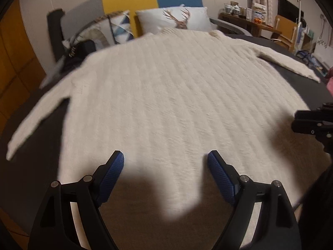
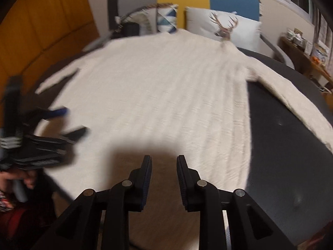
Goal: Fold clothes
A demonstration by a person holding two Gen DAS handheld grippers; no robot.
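The cream sweater [image 1: 166, 95] lies flat and unfolded (sleeves spread), with the left gripper [image 1: 165, 160] spread wide and the right gripper [image 2: 164, 162] narrowly parted, both empty.

You have no readable text, label, brand or number here; the packages on the side shelf [image 1: 252, 13] are too small and blurred to read.

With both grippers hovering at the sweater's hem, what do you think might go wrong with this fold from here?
1. The right gripper has its jaws only narrowly apart, so it may skid over the thick cream sweater rather than take the hem.
2. The left gripper is wide open; uneven grips could skew the fold.
3. The splayed sleeve may drag off the dark table.
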